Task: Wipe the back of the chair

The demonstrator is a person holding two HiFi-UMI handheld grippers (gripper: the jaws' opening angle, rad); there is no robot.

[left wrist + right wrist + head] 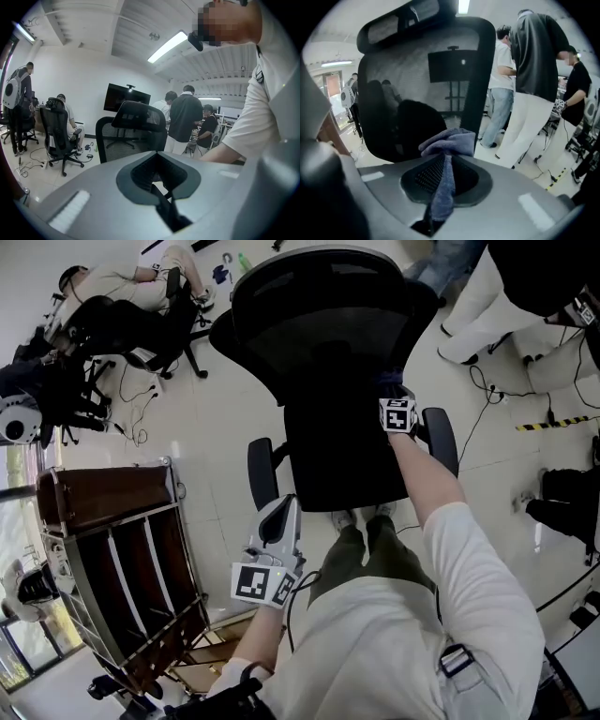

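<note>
The chair (347,381) is a black office chair standing on a pale tiled floor (225,418), straight ahead of the person. It has a tall mesh back in a solid black frame, a curved headrest (323,277) on top, a dark seat and an armrest on each side. In the right gripper view the mesh of the chair (422,93) is thin enough that a dark screen on a stand (452,65) shows through it.

The right tongs (445,159) are closed on a blue-grey cloth (447,143), which bunches up just past the tips, close against the right-hand upright of the chair's back. In the head view the right tongs (394,390) sit at that same edge of the back, above the right armrest (441,437).

The left tongs (157,185) are closed with nothing between them. They are held low, apart from the chair (136,129); in the head view the left tongs (277,512) are just beside the left armrest (262,470).

Whether the cloth actually presses on the frame cannot be told. The chair's base is hidden under the seat, and the body of the right tongs cuts off the lower back
</note>
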